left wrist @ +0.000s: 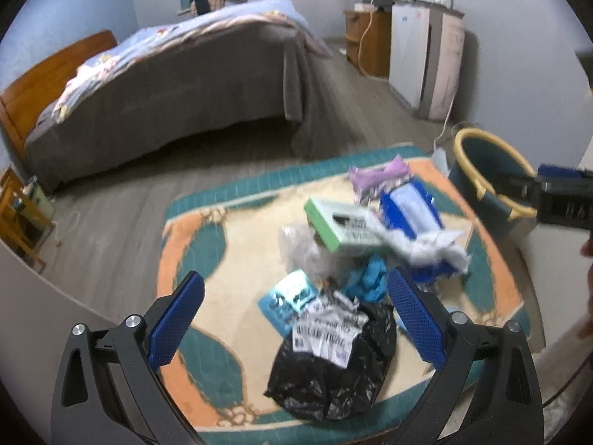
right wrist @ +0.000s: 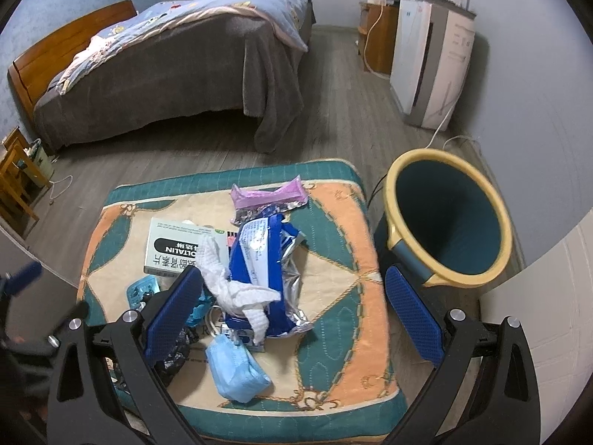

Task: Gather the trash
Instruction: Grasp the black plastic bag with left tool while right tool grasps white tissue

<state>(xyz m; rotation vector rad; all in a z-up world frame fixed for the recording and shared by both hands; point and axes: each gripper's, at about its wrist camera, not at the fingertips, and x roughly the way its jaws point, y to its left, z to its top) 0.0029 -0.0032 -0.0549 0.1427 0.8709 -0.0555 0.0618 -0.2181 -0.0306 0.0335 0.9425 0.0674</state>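
Trash lies piled on a teal and orange cushion (right wrist: 333, 244). In the right wrist view I see a blue foil packet (right wrist: 267, 259), a white tissue (right wrist: 237, 289) draped over it, a blue face mask (right wrist: 233, 371), a white medicine box (right wrist: 174, 248) and a purple wrapper (right wrist: 270, 193). My right gripper (right wrist: 292, 271) hovers open above the packet, holding nothing. In the left wrist view a black plastic bag (left wrist: 333, 371) with a white label lies nearest. My left gripper (left wrist: 295, 274) stands open above it, empty. A teal bin with a yellow rim (right wrist: 444, 222) stands right of the cushion.
A bed (right wrist: 166, 74) with a grey cover fills the far left of the room. A white appliance (right wrist: 430, 52) and a wooden cabinet (right wrist: 378, 33) line the right wall, with a cable trailing across the floor. A wooden chair (right wrist: 18, 178) stands at the left edge.
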